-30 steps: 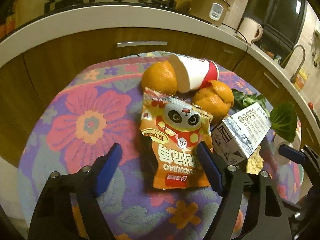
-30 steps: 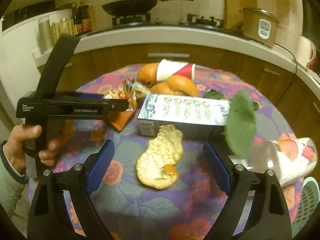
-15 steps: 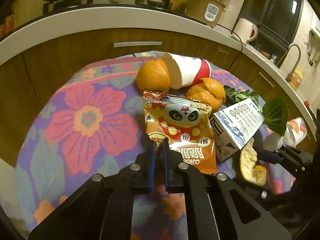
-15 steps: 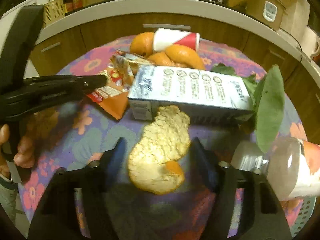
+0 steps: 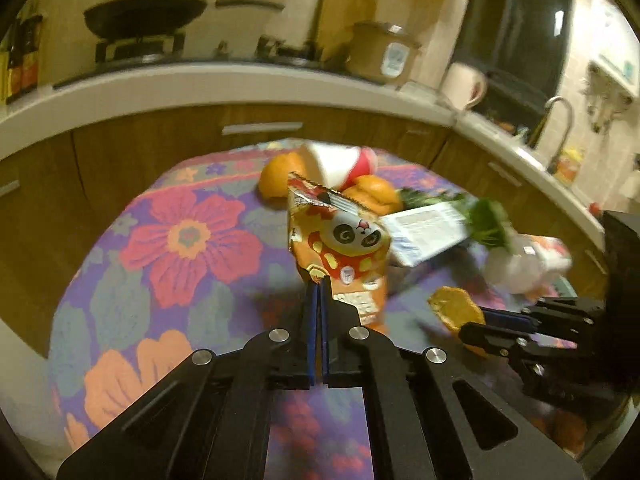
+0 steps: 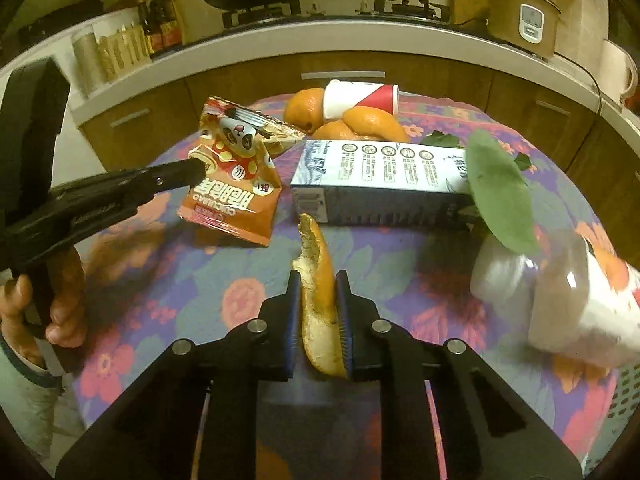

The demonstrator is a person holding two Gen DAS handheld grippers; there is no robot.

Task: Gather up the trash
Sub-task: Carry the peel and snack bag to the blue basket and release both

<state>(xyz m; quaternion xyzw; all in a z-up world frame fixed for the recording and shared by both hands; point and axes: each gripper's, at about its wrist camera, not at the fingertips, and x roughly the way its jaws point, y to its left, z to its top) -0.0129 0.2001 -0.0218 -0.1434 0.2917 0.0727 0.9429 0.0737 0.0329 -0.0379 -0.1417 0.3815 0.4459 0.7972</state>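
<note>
Two pieces of trash in hand, catalogued outward from the long white-and-blue printed carton (image 6: 380, 178) lying on its side on the floral purple tablecloth (image 6: 256, 280).

Item 1: orange foil snack bag with a panda print (image 6: 236, 176), to the left of the carton, raised off the cloth. The left gripper (image 5: 319, 286) is pinched tight on the bag's lower edge. Light, crinkly, slippery film; an edge pinch near a seam suits it, though it may swing or slide out.

Item 2: curved strip of orange peel, pale pith on one side (image 6: 320, 292), in front of the carton, standing on edge. The right gripper (image 6: 319, 280) has just been closing, and its pads now press the peel from both sides. Light, leathery, bends rather than breaks; mid-length is the secure hold.

Still lying loose:
- red-and-white paper cup on its side (image 6: 360, 98), behind the carton; light, crushable, best taken at the rim.
- orange peel halves (image 6: 360, 124), behind the carton, against the cup.
- green leafy scraps (image 6: 500, 192), at the carton's right end; limp, prone to tear.
- clear plastic bottle with a white and orange label (image 6: 560, 300), right of the carton, on its side; it seems empty, though blur leaves that unsure.

Judgement: both grips made; carry-off comes next, and no bin is identifiable in view.
</note>
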